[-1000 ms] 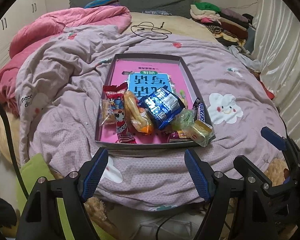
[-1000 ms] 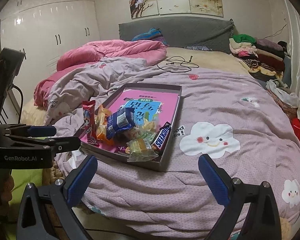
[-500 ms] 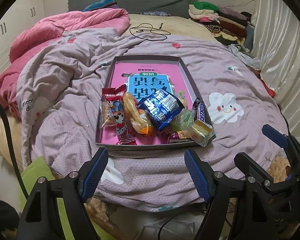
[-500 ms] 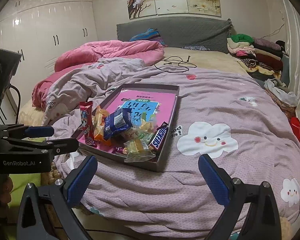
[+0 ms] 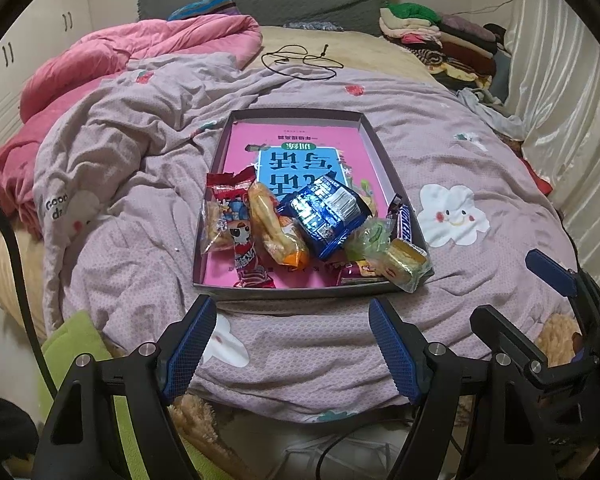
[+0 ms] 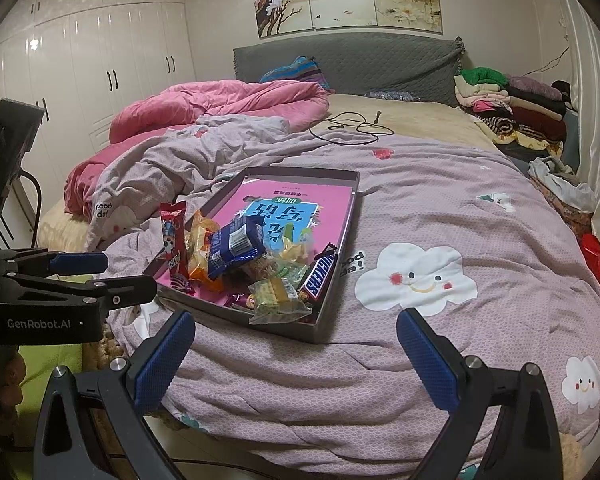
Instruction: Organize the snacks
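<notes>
1. The snacks (image 5: pixel 312 228) lie heaped at the near end of the tray (image 5: pixel 374 142), which sits mid-bed on the quilt (image 5: pixel 440 152); the far end shows only the pink book (image 5: pixel 300 160) lining it
2. In the heap: a red pack (image 5: pixel 238 216) by the near-left corner, an orange pack (image 5: pixel 276 232) beside it, a blue pack (image 5: pixel 326 214) on top, a Snickers (image 6: pixel 320 276) along the right wall, and a yellow cake (image 5: pixel 406 264) poking over the near-right corner
3. Over the last second nothing in the tray has shifted; only my view has crept a little, the tray sitting slightly higher and closer in both cameras
4. I judge that as a small approach and no more. A loose heap in a tray could be snacks waiting to be sorted or snacks already gathered, so I cannot say how far along the job is
5. My left claw (image 5: pixel 292 346) hovers just short of the tray's near edge, aimed at the heap, fingers spread wide and holding nothing
6. My right claw (image 6: pixel 296 364) hangs off the near-right corner, level with the left, also wide apart and bare; the left claw shows at its left side
</notes>
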Demonstrator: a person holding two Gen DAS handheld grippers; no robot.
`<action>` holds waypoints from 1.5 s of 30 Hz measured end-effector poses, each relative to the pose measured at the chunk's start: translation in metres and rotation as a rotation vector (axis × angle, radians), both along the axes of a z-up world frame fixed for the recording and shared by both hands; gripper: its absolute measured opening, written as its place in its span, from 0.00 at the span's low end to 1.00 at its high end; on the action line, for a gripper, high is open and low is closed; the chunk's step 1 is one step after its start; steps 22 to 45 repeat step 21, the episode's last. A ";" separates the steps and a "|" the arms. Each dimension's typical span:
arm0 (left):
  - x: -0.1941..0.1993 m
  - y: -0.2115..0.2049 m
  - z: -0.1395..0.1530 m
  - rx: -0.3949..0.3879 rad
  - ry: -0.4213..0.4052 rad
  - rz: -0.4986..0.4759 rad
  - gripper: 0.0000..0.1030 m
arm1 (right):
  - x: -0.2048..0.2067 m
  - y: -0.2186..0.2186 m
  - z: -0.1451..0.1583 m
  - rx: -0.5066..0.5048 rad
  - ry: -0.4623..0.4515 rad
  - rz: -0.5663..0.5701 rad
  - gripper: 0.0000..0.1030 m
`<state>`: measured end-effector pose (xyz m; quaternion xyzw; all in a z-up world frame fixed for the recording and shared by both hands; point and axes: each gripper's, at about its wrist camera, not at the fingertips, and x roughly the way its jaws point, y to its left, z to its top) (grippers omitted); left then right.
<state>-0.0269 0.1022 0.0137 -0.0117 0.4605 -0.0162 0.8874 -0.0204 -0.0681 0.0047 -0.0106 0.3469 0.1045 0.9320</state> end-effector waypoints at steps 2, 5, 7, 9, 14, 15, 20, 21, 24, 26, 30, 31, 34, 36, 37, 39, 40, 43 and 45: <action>0.000 0.000 0.000 0.002 0.001 -0.001 0.77 | 0.000 0.000 0.000 0.001 0.000 0.000 0.99; 0.000 0.000 0.000 0.008 -0.001 0.005 0.77 | 0.000 0.000 0.000 -0.001 -0.001 -0.002 0.99; 0.000 0.000 0.000 0.011 -0.003 0.011 0.77 | 0.000 0.000 0.000 0.000 -0.004 -0.004 0.99; 0.000 0.001 0.000 0.007 0.000 0.014 0.77 | 0.000 -0.001 0.001 -0.003 -0.007 -0.008 0.99; 0.002 0.005 -0.002 0.005 0.003 0.023 0.77 | 0.002 -0.006 0.001 -0.002 -0.011 -0.024 0.99; 0.003 0.006 -0.002 0.014 -0.002 0.036 0.77 | 0.003 -0.007 0.000 -0.003 -0.012 -0.029 0.99; 0.012 0.023 -0.003 0.021 -0.030 0.081 0.77 | 0.013 -0.026 -0.005 0.002 -0.013 -0.082 0.99; 0.017 0.031 -0.003 0.020 -0.036 0.101 0.77 | 0.017 -0.032 -0.006 0.009 -0.007 -0.097 0.99; 0.017 0.031 -0.003 0.020 -0.036 0.101 0.77 | 0.017 -0.032 -0.006 0.009 -0.007 -0.097 0.99; 0.017 0.031 -0.003 0.020 -0.036 0.101 0.77 | 0.017 -0.032 -0.006 0.009 -0.007 -0.097 0.99; 0.017 0.031 -0.003 0.020 -0.036 0.101 0.77 | 0.017 -0.032 -0.006 0.009 -0.007 -0.097 0.99; 0.017 0.031 -0.003 0.020 -0.036 0.101 0.77 | 0.017 -0.032 -0.006 0.009 -0.007 -0.097 0.99; 0.017 0.031 -0.003 0.020 -0.036 0.101 0.77 | 0.017 -0.032 -0.006 0.009 -0.007 -0.097 0.99; 0.017 0.031 -0.003 0.020 -0.036 0.101 0.77 | 0.017 -0.032 -0.006 0.009 -0.007 -0.097 0.99; 0.017 0.031 -0.003 0.020 -0.036 0.101 0.77 | 0.017 -0.032 -0.006 0.009 -0.007 -0.097 0.99; 0.017 0.031 -0.003 0.020 -0.036 0.101 0.77 | 0.017 -0.032 -0.006 0.009 -0.007 -0.097 0.99; 0.017 0.031 -0.003 0.020 -0.036 0.101 0.77 | 0.017 -0.032 -0.006 0.009 -0.007 -0.097 0.99; 0.017 0.031 -0.003 0.020 -0.036 0.101 0.77 | 0.017 -0.032 -0.006 0.009 -0.007 -0.097 0.99; 0.017 0.031 -0.003 0.020 -0.036 0.101 0.77 | 0.017 -0.032 -0.006 0.009 -0.007 -0.097 0.99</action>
